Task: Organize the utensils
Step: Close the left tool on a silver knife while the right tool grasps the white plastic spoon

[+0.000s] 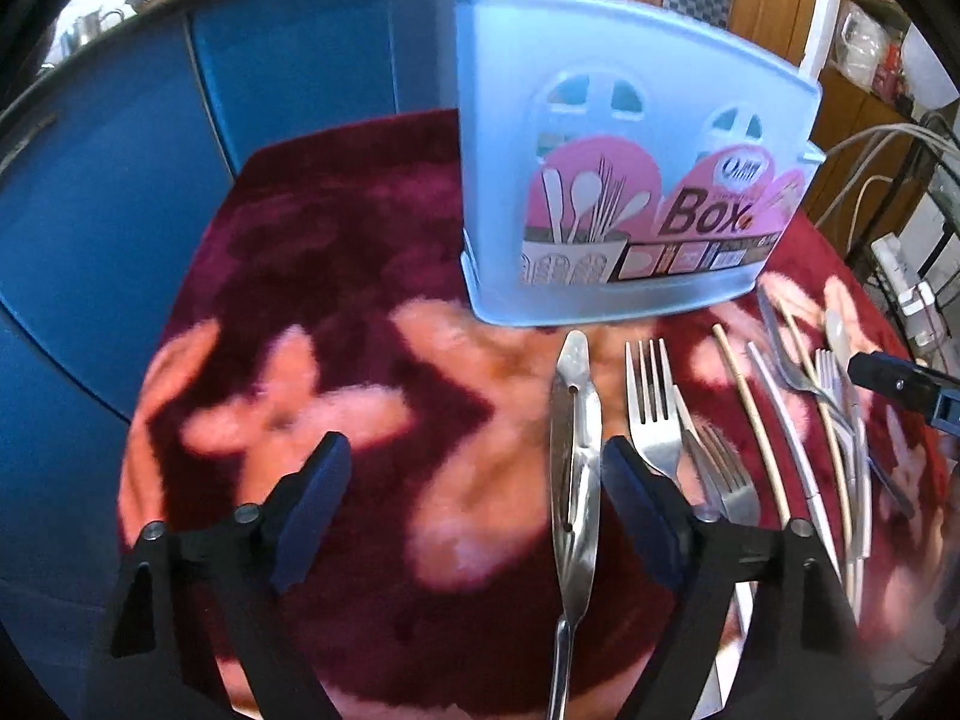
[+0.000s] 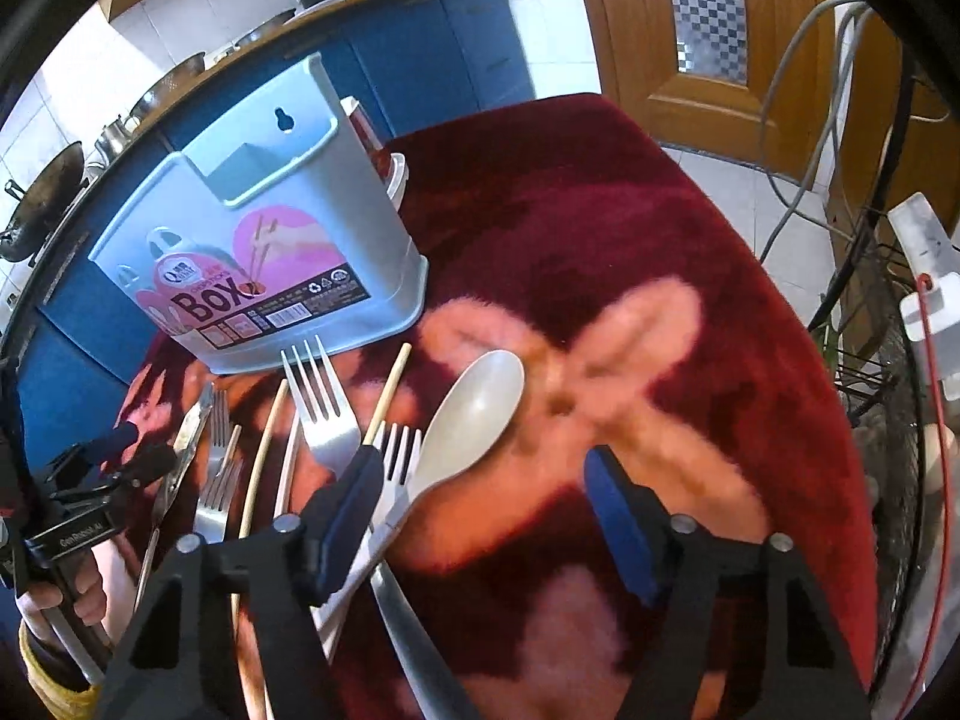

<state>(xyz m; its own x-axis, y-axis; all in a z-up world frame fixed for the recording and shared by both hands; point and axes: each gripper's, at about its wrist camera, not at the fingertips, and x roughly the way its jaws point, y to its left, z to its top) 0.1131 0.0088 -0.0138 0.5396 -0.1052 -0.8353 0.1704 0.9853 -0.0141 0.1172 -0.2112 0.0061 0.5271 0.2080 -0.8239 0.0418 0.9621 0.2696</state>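
Observation:
A light blue plastic utensil box (image 1: 618, 180) stands upright on a red floral cloth (image 1: 336, 276); it also shows in the right wrist view (image 2: 264, 258). Utensils lie in a row in front of it: a steel knife (image 1: 575, 456), forks (image 1: 654, 408), chopsticks (image 1: 753, 420) and a beige spoon (image 2: 474, 414). My left gripper (image 1: 474, 468) is open above the cloth, its right finger beside the knife. My right gripper (image 2: 486, 492) is open, low over the spoon's handle and a fork (image 2: 321, 408).
Blue cabinets (image 1: 120, 150) with pots on top stand behind the table. A wooden door (image 2: 720, 30), cables and a wire rack (image 2: 870, 330) are to the right. The cloth's right half (image 2: 690, 240) holds no utensils.

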